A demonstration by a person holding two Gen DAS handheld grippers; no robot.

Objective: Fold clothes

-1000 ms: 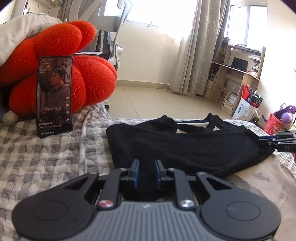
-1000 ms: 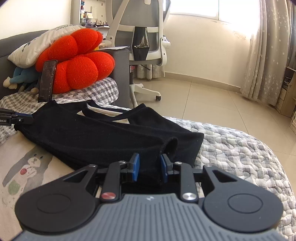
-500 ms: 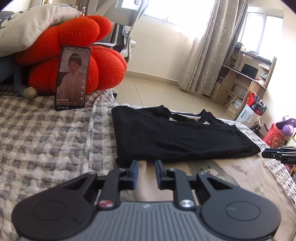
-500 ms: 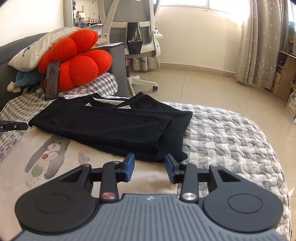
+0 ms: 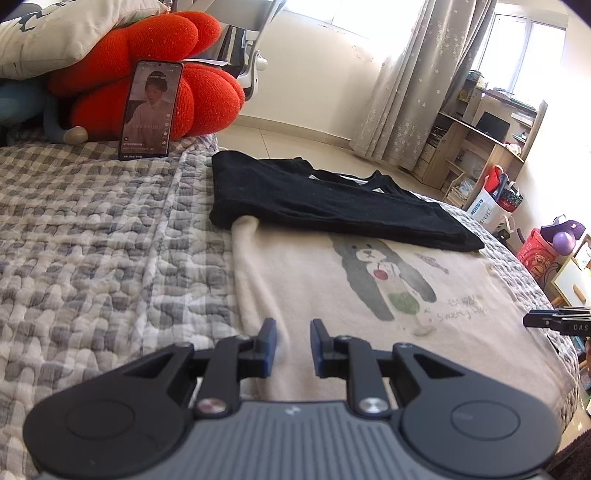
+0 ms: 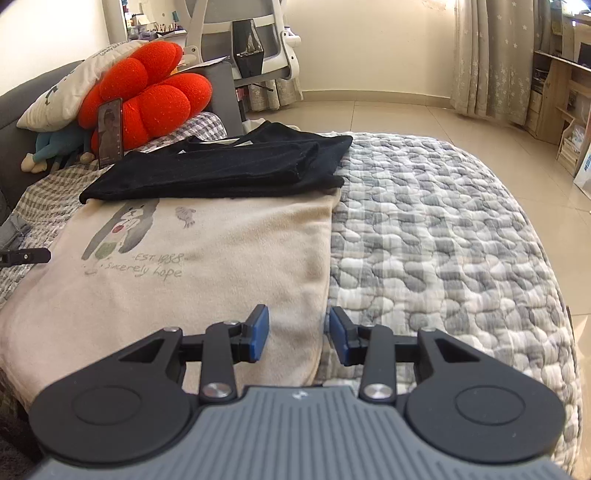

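Note:
A folded black garment (image 5: 314,199) (image 6: 221,166) lies at the far end of a flat cream garment (image 5: 332,288) (image 6: 203,251) with a dog print. My left gripper (image 5: 293,339) hovers low over the cream garment's near left edge, open by a narrow gap with nothing between its fingers. My right gripper (image 6: 298,328) is open wider above the cream garment's near right edge, which runs beneath the gap. Each gripper's tip shows in the other view: the right gripper (image 5: 554,321) and the left gripper (image 6: 26,255).
Both garments rest on a grey checked quilt (image 5: 92,240) (image 6: 424,240) covering the bed. A phone (image 5: 149,110) leans on a red cushion (image 5: 207,92) at the bed's head, under a pillow (image 5: 74,33). An office chair (image 6: 255,44) and a desk (image 5: 480,147) stand on the tiled floor.
Both grippers let go of the black garment and drew back toward the near end of the cream garment. The right jaws widened.

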